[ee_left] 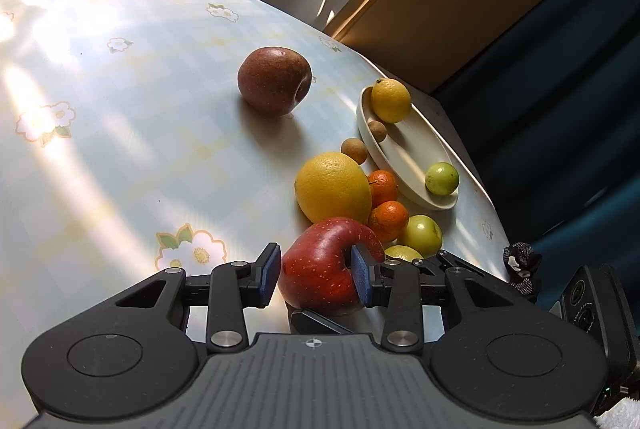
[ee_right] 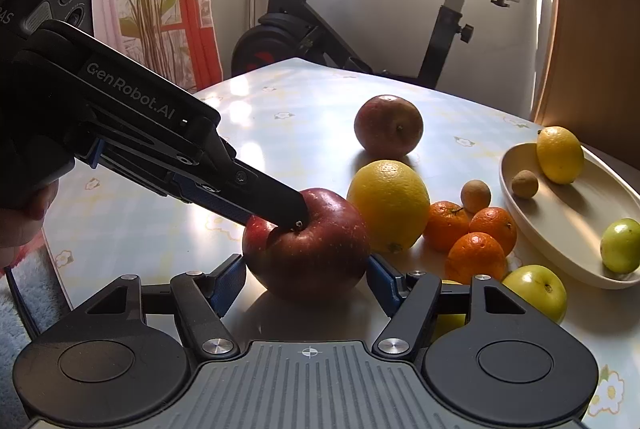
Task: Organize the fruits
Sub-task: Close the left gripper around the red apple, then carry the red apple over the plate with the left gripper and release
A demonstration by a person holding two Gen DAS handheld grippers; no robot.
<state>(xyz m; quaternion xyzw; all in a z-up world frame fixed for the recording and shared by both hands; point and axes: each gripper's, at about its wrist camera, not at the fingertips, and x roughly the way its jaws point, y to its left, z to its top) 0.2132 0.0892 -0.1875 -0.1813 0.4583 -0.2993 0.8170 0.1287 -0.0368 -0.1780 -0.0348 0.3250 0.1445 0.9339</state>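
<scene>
Two hand-held grippers crowd one red apple (ee_right: pixel 306 249) on the desk (ee_left: pixel 120 133). The left hand-held gripper (ee_left: pixel 316 275) is clamped on its stem-hollow edge. The right hand-held gripper (ee_right: pixel 306 283) straddles it, pads slightly apart. Apple's underside is hidden behind the jaws.

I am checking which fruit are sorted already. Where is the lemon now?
The lemon lies at the far end of the cream plate, at the right side of the right wrist view, beside a small brown fruit.
</scene>
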